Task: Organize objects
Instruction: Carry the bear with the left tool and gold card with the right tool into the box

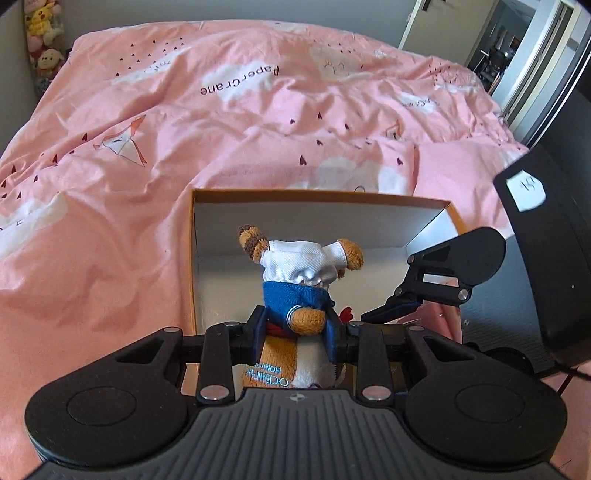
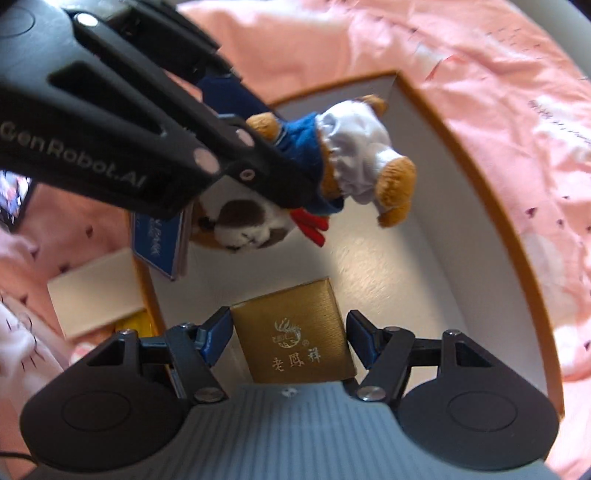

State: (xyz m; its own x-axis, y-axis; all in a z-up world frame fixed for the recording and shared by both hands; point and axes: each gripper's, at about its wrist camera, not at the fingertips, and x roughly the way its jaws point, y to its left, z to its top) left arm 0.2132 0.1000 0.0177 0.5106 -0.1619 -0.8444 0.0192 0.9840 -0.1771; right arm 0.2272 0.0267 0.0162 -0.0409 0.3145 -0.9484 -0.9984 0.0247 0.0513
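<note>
Gold, brushed-finish small box (image 2: 295, 332) sits between the blue pads of the right gripper (image 2: 290, 341); the pad (image 2: 216, 332) on one side lies against its edge, the pad on the other stands just off the corner, so whether the box is actually pinched I cannot tell. Jaws at a middling spread. Box bears a crest and three characters on its face.

Left gripper (image 1: 296, 332) narrowed onto a plush toy (image 1: 303, 269), pads pressing its body just below the blue top. Toy hangs head down: brown paws, white trousers, blue sailor top, red ribbon at the neck. A blue paper tag (image 2: 162, 240) dangles beside its head.

Both loads hang over the open storage box (image 1: 195, 258), orange outside, white inside. Toy is over the inner part toward the left wall; gold box nearer the front wall. From the left wrist view the right gripper (image 1: 391, 310) shows at the box's right side.

Outside the storage box's left wall, on the bedding: a flat white box (image 2: 96, 295) and something yellow (image 2: 135, 326), too hidden to name.

Storage box rests near the foot edge of a bed under a rumpled pink duvet (image 1: 184, 147) printed with clouds, hearts and paper cranes. At the far left corner, a stack of soft toys (image 1: 42, 33). Far right, an open doorway (image 1: 517, 48).
</note>
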